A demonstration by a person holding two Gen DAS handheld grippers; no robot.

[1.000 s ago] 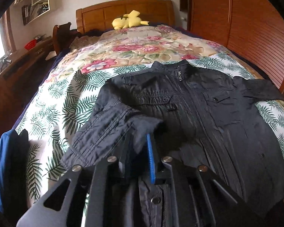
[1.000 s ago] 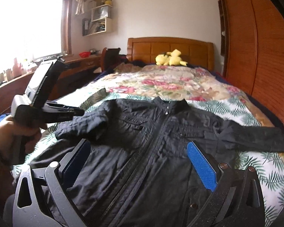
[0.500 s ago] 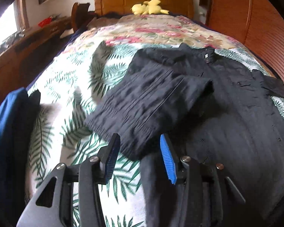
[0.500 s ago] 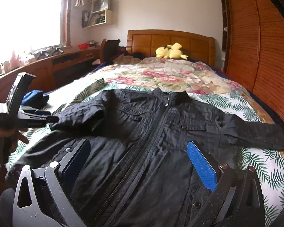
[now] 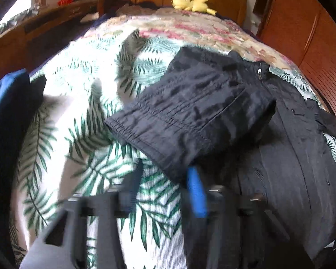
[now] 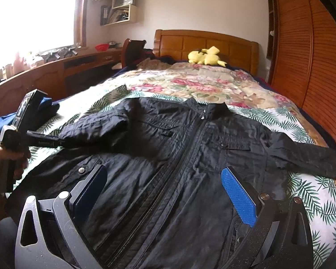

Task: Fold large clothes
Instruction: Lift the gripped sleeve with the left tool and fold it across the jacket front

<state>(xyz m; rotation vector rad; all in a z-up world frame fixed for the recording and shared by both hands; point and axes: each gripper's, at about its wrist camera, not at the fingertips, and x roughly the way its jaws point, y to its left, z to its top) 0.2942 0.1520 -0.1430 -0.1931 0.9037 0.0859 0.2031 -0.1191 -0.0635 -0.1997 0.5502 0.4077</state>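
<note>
near the bed's [image 6: 320, 204] left edge, left gripper [image 5: 165, 192] closes, empty, beside the jacket [image 6: 190, 161] sleeve [image 5: 186, 121]; right gripper [image 6: 165, 192] hovers open; pinch cuff edge squarely.

Black zip jacket [image 6: 190, 157] flat on bed, front up, one sleeve [image 5: 190, 116] folded across chest.

We see a matt, crinkled cloth jacket [image 6: 168, 157] on a quilted cotton-like bedspread [image 6: 212, 85]. The headboard [image 6: 203, 42] is glossy wood. Our right gripper [image 6: 163, 192] looks like matt plastic with rough blue pads [image 6: 239, 199].
</note>
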